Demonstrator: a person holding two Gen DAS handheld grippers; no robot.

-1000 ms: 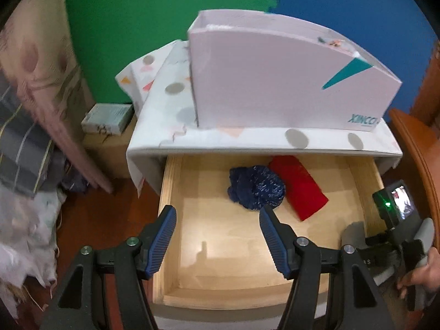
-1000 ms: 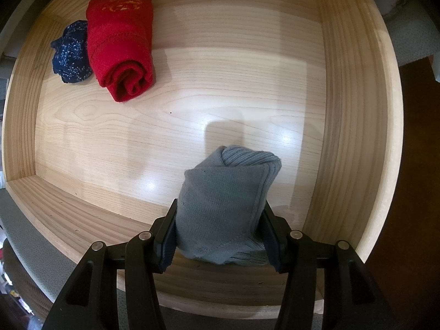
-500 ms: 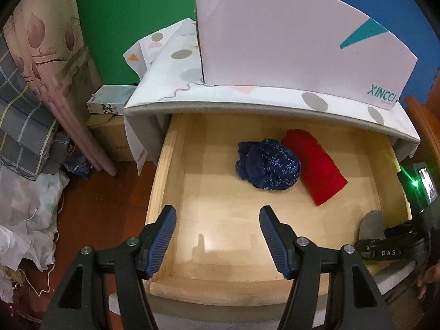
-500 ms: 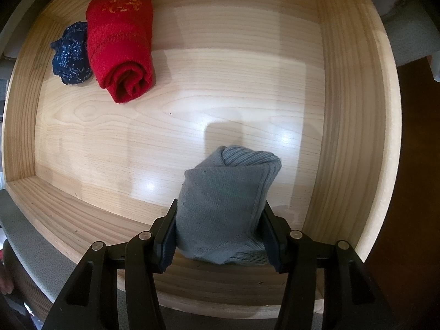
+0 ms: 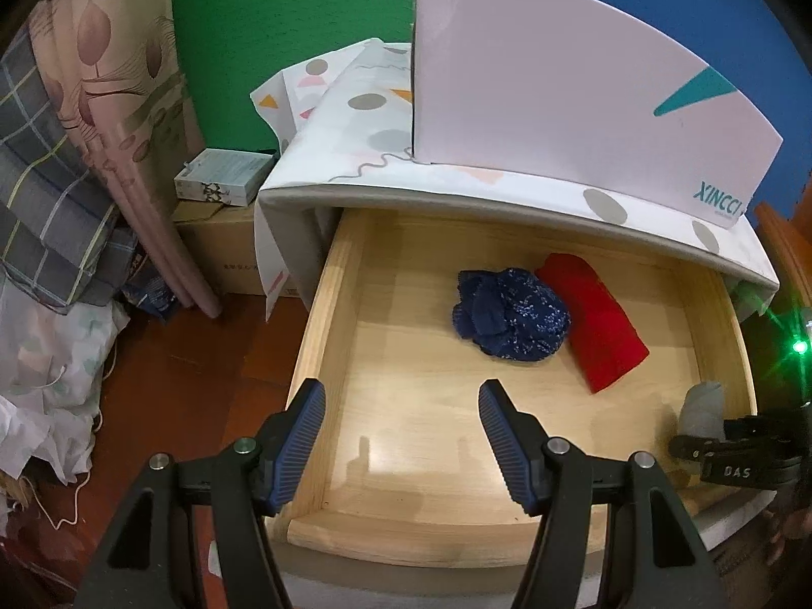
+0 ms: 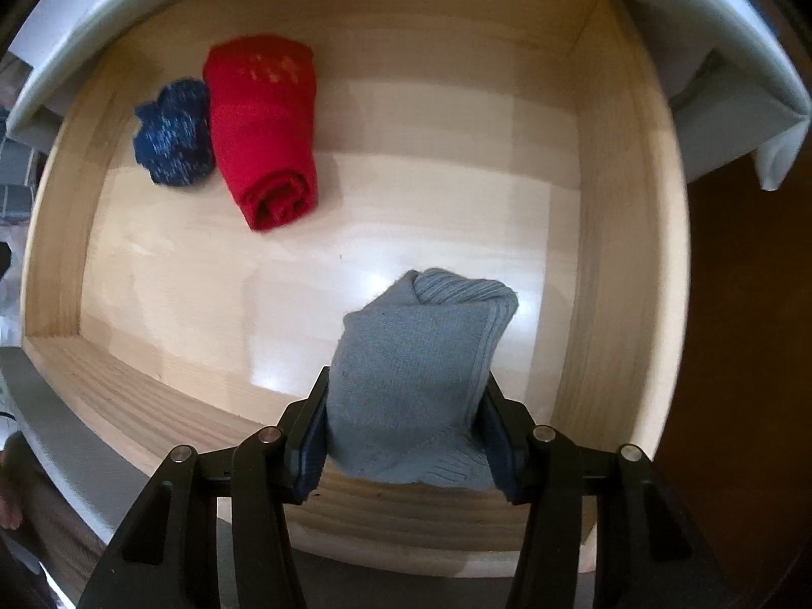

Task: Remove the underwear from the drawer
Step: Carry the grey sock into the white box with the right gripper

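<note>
Near drawer (image 6: pixel 609 233) right wall, right gripper (image 6: pixel 406 429) clamping grey underwear (image 6: pixel 416 365), left gripper (image 5: pixel 401 431) wide, empty.

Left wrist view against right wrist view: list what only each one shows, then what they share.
Only the left wrist view: the white box on the patterned cloth, the green wall, the curtain, and the open left hand-held gripper, empty.

Only the right wrist view: the right hand-held gripper seen closed on the grey roll, and the red roll's spiral end.

Both: the wooden drawer, the blue bundle touching the red roll, and the grey roll.
</note>
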